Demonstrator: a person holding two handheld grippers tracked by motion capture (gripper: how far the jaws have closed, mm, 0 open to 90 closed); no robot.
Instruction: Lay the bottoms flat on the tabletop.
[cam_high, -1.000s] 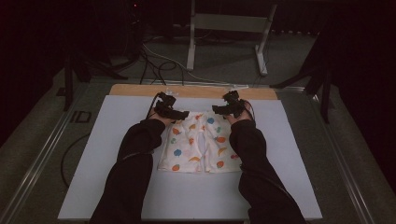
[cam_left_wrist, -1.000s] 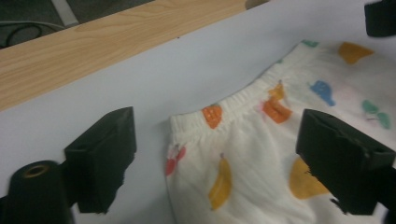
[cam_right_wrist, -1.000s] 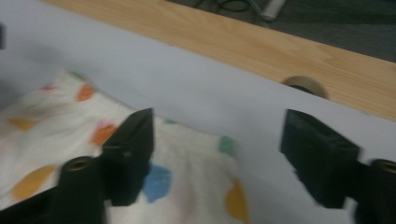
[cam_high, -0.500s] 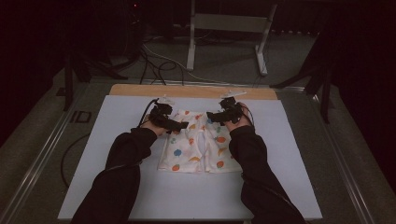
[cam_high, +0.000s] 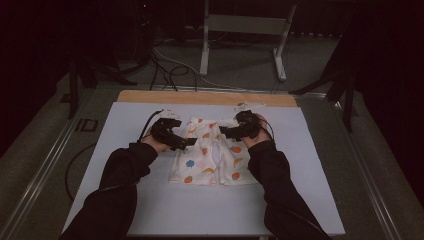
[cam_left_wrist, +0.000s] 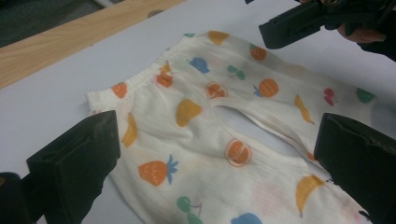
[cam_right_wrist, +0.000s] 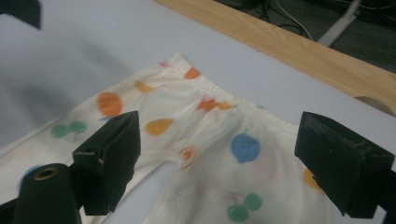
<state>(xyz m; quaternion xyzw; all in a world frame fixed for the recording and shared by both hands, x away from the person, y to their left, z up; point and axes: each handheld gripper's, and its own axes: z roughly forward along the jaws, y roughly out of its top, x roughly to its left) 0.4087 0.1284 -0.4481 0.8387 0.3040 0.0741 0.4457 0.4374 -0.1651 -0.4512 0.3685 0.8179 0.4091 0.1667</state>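
1. Left claw (cam_high: 192, 142) is hovering over the left edge of the small trousers (cam_high: 212, 155); its jaws are standing spread, having just been opening, with nothing pinched between them. In the left gripper view the cloth is lying flat below the gap.
2. The trousers are lying flat on the pale sheet (cam_high: 125, 125) covering the counter (cam_high: 150, 97), about mid-sheet, between the two hands. The waistband is pointing toward the far wooden edge, the two legs toward the person.
3. Cloth is showing cream-white with a lightly gathered elastic waistband (cam_left_wrist: 140, 84). Scattered fruit print: orange pineapples with blue tops, orange rounds, yellow-orange bananas, green cherries, blue shapes. Legs are splitting from a short crotch seam (cam_left_wrist: 219, 105), with the pale sheet showing between them.
4. Fabric is looking thin, with faint creases and a slight ripple near the waist.
5. No brand, label or readable writing is showing on the cloth in these views.
6. Right claw (cam_high: 222, 131) is hovering over the right side of the waist, jaws spread wide, having just been opening, with nothing gripped. In the right gripper view the waistband is running across below the gap.
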